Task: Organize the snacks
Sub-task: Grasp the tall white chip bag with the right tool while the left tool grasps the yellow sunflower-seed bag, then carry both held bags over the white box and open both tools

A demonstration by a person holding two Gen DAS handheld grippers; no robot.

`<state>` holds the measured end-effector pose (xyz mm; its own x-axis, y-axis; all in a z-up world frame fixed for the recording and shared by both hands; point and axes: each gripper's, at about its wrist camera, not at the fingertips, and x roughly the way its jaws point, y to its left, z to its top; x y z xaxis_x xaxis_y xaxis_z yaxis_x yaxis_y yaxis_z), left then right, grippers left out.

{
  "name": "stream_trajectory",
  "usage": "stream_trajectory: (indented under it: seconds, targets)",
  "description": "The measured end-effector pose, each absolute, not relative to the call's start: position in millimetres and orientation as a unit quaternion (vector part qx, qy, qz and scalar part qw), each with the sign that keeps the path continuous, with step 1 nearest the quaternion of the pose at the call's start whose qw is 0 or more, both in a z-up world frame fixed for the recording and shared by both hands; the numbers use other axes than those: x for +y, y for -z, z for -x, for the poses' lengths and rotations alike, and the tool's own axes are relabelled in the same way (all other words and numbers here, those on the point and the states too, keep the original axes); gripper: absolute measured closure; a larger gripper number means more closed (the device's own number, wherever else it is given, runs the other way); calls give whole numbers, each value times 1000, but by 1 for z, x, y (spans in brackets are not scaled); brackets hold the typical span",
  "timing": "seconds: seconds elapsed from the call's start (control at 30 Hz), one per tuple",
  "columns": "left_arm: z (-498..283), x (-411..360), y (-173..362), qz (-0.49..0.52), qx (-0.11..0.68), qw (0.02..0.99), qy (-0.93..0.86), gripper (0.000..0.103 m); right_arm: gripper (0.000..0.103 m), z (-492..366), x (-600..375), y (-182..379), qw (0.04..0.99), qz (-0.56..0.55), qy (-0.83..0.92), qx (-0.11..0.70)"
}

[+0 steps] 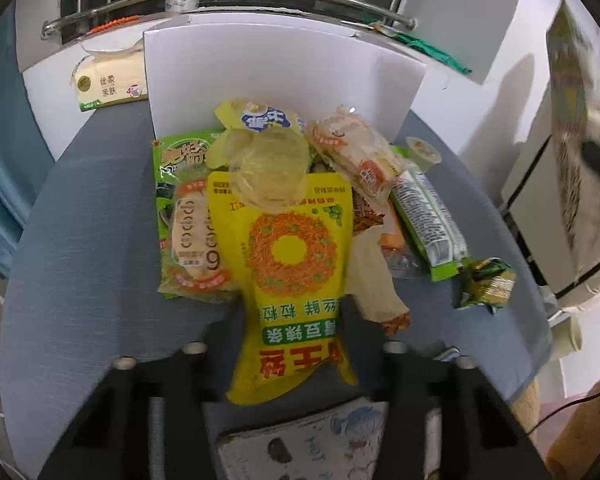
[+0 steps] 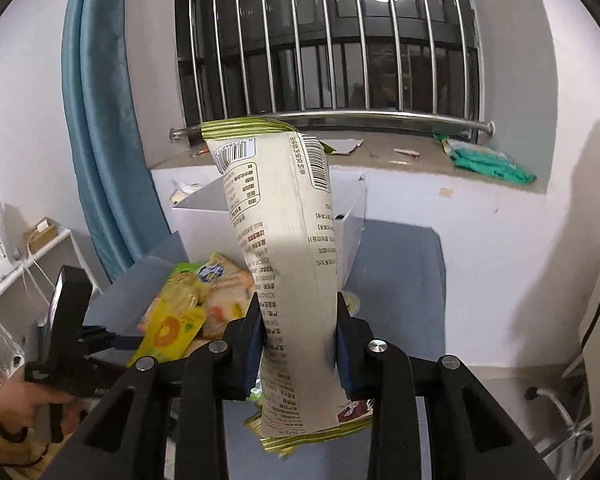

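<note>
**Two snack packets gripped above the blue counter**

Left wrist view looks down on a heap of snacks on the blue counter (image 1: 84,240). The left hand-held gripper (image 1: 290,344), at the bottom centre of the frame, has its two fingers pinched on the lower part of a yellow snack pouch (image 1: 294,256), which creases inward between them. The rest of that pouch lies up the middle of the frame over the pile. Under its left edge sits a green snack bag (image 1: 184,216); at its top lies a clear wrapped cake (image 1: 268,168). A green-and-white bar packet (image 1: 428,216) lies to the right, with a small green sachet (image 1: 486,286) just beyond it at the right. A white open box (image 1: 284,80) stands behind the pile in the upper centre, and a tissue pack (image 1: 108,82) lies to its left.

Right wrist view shows the right hand-held gripper (image 2: 298,340) closed tight on a tall cream snack packet (image 2: 288,240), printed with barcodes and green-striped ends, held upright in the centre of the frame above the counter (image 2: 400,280). At the lower left, a hand (image 2: 28,408) holds the left hand-held gripper (image 2: 120,342), which meets the yellow snack pouch (image 2: 168,332). The white open box (image 2: 204,228) stands behind, below a barred window (image 2: 328,40); a teal curtain (image 2: 104,140) hangs at the upper left.
</note>
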<state>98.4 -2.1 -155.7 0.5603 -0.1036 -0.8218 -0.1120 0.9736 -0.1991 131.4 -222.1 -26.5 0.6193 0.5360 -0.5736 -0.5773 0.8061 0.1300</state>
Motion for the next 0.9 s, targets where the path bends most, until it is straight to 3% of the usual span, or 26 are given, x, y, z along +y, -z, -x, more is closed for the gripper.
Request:
stream_trajectory:
  seconds: [0.03,0.43,0.53,0.73,0.8,0.83,0.87,0.9]
  targets:
    - [-95,0,154,116,466,877,1,72,70,-129,-223,29,898,27,-311,310]
    - [-70,21,122,102,433,895,12,90,70,-119,-213,43,891,9,-323,320]
    - [-76,20,113,73,422,904,5,103,70,-121,-210,44,889,3,-327,321]
    - [-76,23,118,86,429,899,10,103,70,-117,-200,46,887,15,-333,320]
    - [-76,20,127,79,446,891,15,91,70,-116,-199,47,886,19,-336,321]
    - [-76,17,133,70,455,888,8,63,70,-116,-198,48,884,18,-337,323]
    - [-76,14,136,63,460,886,2,25,70,-117,-198,49,883,15,-338,325]
    - [-77,10,140,54,463,885,1,11,70,-117,-197,49,883,14,-338,326]
